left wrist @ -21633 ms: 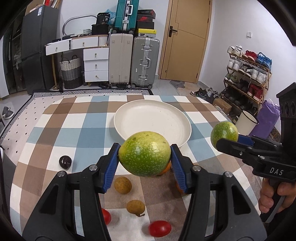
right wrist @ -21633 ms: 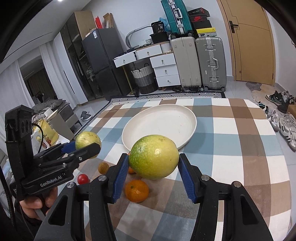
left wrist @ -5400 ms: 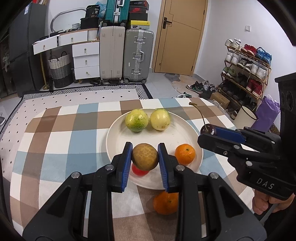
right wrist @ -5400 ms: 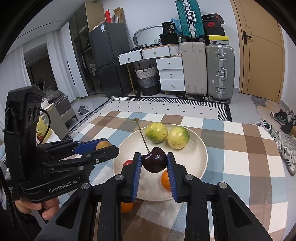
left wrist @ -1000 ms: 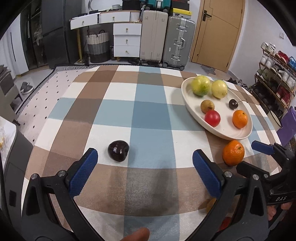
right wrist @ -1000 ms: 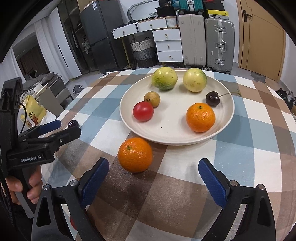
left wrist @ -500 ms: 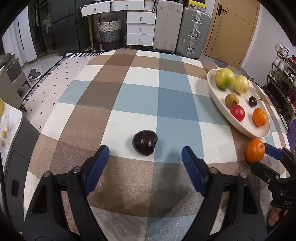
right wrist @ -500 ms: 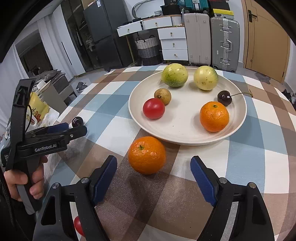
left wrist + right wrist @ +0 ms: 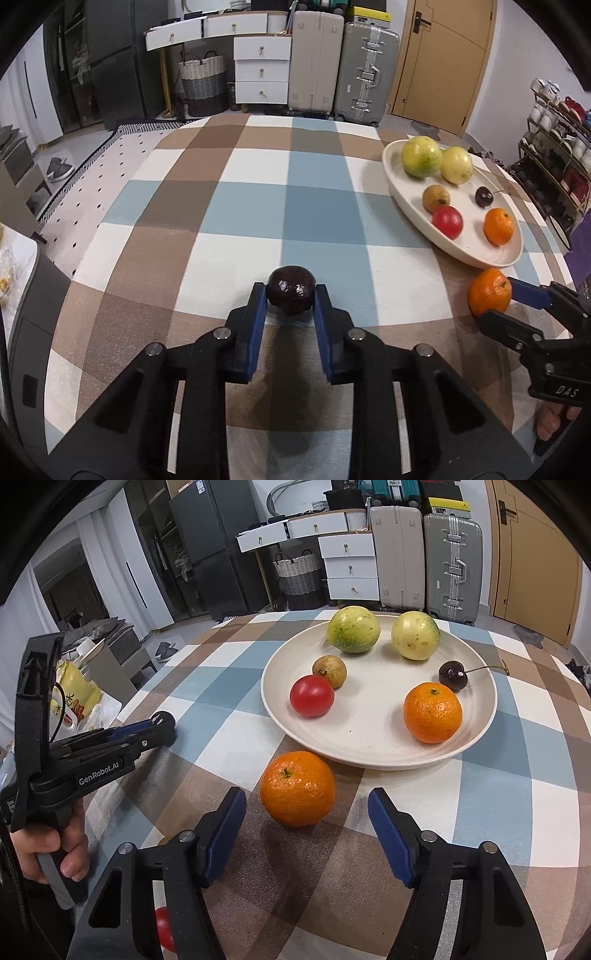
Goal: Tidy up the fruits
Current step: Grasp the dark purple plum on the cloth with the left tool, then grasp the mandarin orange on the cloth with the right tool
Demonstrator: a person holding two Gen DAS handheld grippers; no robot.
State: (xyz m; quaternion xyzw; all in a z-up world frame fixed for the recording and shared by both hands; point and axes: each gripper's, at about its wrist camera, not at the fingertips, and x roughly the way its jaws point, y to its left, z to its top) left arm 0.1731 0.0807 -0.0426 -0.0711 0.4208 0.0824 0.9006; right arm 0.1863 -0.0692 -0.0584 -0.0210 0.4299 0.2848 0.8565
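Note:
My left gripper [image 9: 290, 295] is shut on a dark cherry [image 9: 291, 292] that rests on the checked tablecloth. My right gripper [image 9: 306, 812] is open, its pads on either side of a loose orange [image 9: 297, 788] just in front of the plate, not touching it. The white plate [image 9: 369, 746] holds two green-yellow passion fruits [image 9: 353, 628], a longan [image 9: 329, 670], a red tomato [image 9: 311, 695], an orange [image 9: 432, 712] and a stemmed cherry [image 9: 453, 675]. The plate also shows in the left wrist view [image 9: 406, 206], with the right gripper [image 9: 517, 299] beside the loose orange [image 9: 489, 291].
A red tomato [image 9: 164, 928] lies on the cloth under my right gripper's left arm. The left gripper [image 9: 159, 725] shows at the left of the right wrist view. The table edge runs along the left. Suitcases, drawers and a shoe rack stand beyond the table.
My left gripper has moved forward and shut on the dark cherry. My right gripper has come closer to the loose orange and narrowed around it.

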